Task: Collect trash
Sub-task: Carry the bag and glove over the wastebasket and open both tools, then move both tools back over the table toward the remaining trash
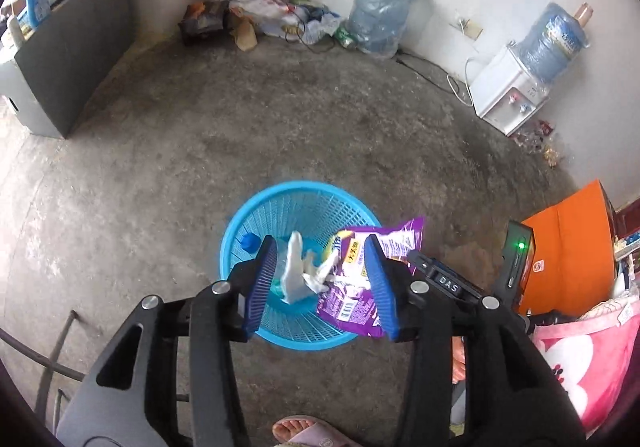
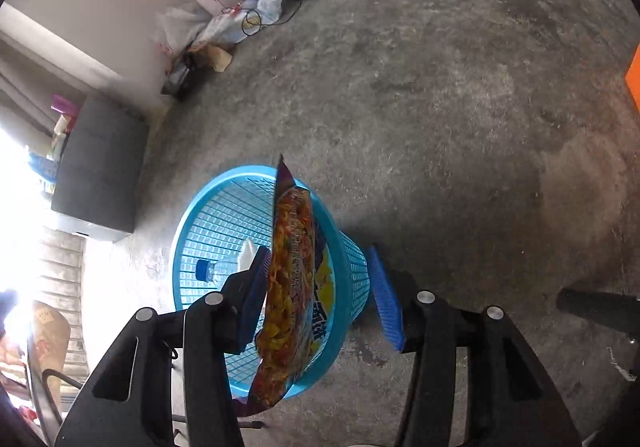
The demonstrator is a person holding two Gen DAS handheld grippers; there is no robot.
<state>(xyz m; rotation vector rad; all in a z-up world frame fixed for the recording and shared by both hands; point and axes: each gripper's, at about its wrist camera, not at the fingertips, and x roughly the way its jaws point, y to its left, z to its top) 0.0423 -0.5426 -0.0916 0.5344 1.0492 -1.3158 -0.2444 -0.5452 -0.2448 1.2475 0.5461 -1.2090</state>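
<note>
A blue mesh waste basket [image 1: 256, 219] stands on the concrete floor, below both grippers; it also shows in the right wrist view [image 2: 200, 231]. Inside lie crumpled white tissue [image 1: 298, 273] and a bottle with a blue cap [image 1: 249, 241]. My left gripper [image 1: 326, 283] is open over the basket. A purple snack bag [image 1: 360, 283] hangs over the basket's right rim against the left gripper's right finger. My right gripper [image 2: 326, 293] is open above the basket's rim; the snack bag [image 2: 290, 279], seen edge-on, rests against its left finger [image 2: 256, 287] and droops over the rim.
A litter pile [image 1: 256, 19] lies in the far corner beside a large water jug [image 1: 380, 11]. A water dispenser [image 1: 516, 91] stands at the right wall. A grey cabinet [image 1: 68, 59] is at left. An orange box [image 1: 568, 243] and pink blanket [image 1: 588, 355] are near right.
</note>
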